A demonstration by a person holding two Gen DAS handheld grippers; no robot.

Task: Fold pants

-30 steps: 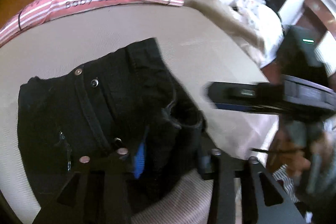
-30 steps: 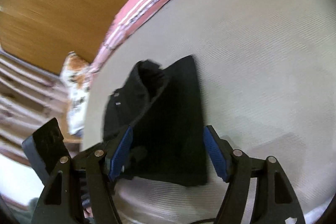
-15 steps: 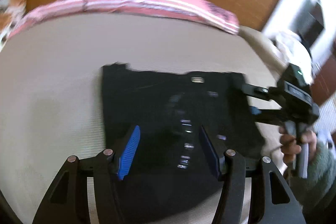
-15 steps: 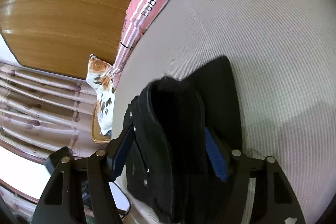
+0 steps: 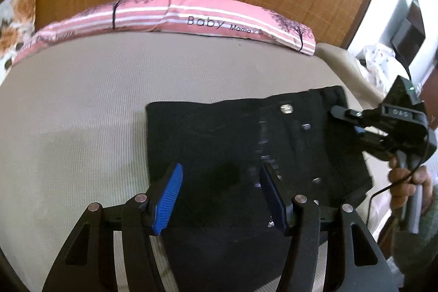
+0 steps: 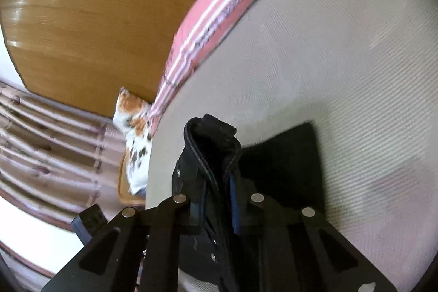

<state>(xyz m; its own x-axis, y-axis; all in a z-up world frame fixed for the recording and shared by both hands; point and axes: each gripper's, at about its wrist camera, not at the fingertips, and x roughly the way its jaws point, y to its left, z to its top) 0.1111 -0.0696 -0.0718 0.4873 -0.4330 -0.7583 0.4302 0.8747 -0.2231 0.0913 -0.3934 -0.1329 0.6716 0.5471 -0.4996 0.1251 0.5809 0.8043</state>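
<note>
A pink striped pillow (image 5: 175,15) lies at the far edge of the bed (image 5: 82,106). The black pants (image 5: 246,144) lie folded on the bed, toward its right side. The left tool (image 5: 220,196) hangs over them, spread apart and holding nothing. The right tool (image 6: 217,203) is closing, pinching the pants' right edge.
</note>
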